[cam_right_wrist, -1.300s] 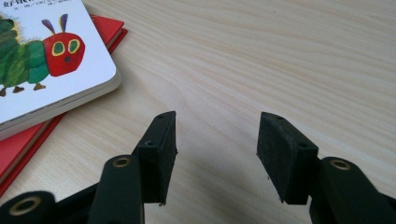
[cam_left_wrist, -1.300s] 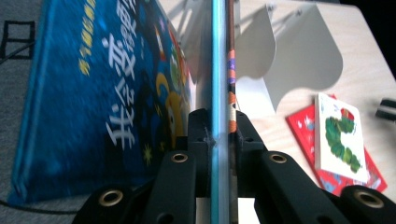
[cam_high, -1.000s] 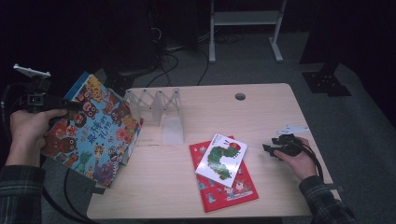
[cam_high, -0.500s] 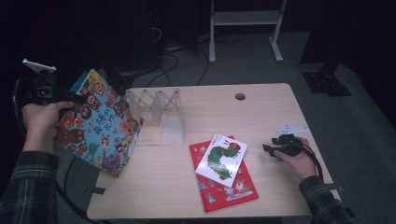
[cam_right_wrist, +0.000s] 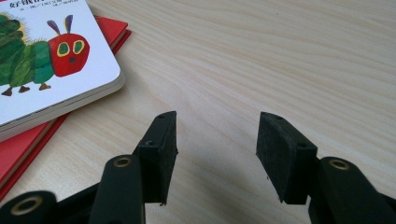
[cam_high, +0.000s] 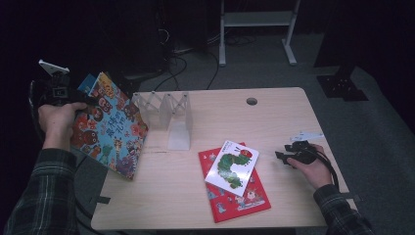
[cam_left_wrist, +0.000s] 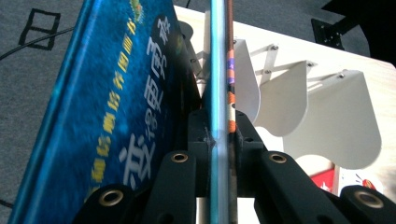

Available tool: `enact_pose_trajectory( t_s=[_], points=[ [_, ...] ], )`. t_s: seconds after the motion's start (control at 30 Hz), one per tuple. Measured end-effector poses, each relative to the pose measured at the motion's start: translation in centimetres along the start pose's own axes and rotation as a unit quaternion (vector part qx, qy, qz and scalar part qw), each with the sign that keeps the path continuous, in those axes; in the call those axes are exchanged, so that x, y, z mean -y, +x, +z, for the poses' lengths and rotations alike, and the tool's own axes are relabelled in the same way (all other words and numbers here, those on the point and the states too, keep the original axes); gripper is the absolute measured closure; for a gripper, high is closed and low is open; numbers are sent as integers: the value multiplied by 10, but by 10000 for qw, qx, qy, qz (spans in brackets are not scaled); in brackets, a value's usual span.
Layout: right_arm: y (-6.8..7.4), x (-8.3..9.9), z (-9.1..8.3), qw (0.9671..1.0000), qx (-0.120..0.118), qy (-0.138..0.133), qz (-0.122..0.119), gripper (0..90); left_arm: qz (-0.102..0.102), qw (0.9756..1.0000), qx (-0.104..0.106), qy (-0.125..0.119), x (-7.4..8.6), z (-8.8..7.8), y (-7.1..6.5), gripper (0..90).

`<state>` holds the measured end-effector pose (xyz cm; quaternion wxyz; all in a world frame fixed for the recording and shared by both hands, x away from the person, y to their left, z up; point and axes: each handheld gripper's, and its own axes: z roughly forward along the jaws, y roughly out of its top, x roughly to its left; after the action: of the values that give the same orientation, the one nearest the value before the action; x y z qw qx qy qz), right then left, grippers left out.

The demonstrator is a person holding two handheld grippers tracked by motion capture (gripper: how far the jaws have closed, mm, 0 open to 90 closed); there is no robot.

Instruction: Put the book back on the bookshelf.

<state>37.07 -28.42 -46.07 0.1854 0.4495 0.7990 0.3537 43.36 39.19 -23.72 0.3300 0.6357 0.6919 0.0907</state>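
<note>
Your left gripper (cam_left_wrist: 219, 140) clamps the edge of the colourful picture book (cam_high: 110, 129), jaws pinched narrow on its board. The book stands tilted on its long edge just left of the white accordion book rack (cam_high: 169, 117), nearer your left hand. Right of the rack, your right gripper (cam_high: 288, 152) rests on the table with jaws half open and empty, beside the caterpillar book (cam_high: 232, 166).

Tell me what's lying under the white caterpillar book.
The white caterpillar book lies on a red book, whose front and left edges stick out. The red book's covered upper part can't be seen.
</note>
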Motion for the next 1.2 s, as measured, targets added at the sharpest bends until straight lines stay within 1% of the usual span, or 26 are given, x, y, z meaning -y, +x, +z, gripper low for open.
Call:
enact_pose_trajectory(
  t_s=[0.1,0.23,0.33,0.43,0.53,0.6,0.7,0.73,0.87,0.97,1.03,1.13,1.17,1.2],
  points=[
    [0,0,0,10000,-3,-4,16,470,-66,10000,-15,-16,-1,5,-1,807],
    [-1,0,0,10000,0,-1,33,470,-20,10000,-85,44,-4,10,-6,806],
    [0,0,0,10000,-9,4,17,470,15,9999,-143,91,-5,18,-11,806],
    [0,0,-1,10000,-4,-4,8,470,-2,9998,-165,110,-4,27,-12,806],
    [-1,1,-2,10000,-1,-12,14,470,-4,9998,-173,130,-6,27,-11,805],
    [-1,1,-2,10000,4,-7,7,470,35,9997,-182,137,-6,27,-10,802],
    [-1,2,-2,10000,5,0,2,470,119,9993,-323,122,-6,27,-9,780],
    [-1,2,-2,10000,2,-3,-2,470,114,9994,-316,112,-5,27,-9,778],
    [-1,1,-2,10000,1,4,-6,470,236,9986,-473,14,-5,20,-9,739],
    [0,1,-1,10000,1,22,-25,470,230,9987,-459,-20,-4,18,-7,731],
    [1,1,-1,10000,2,23,-34,470,266,9982,-527,-41,-3,17,-7,716],
    [1,1,-1,10000,2,21,-46,471,288,9981,-524,-177,-1,14,-6,704],
    [1,1,-1,10000,3,17,-37,470,288,9974,-592,-276,0,12,-6,694],
    [1,1,-1,10000,5,17,-37,470,294,9971,-638,-298,1,10,-6,693]
  ],
)
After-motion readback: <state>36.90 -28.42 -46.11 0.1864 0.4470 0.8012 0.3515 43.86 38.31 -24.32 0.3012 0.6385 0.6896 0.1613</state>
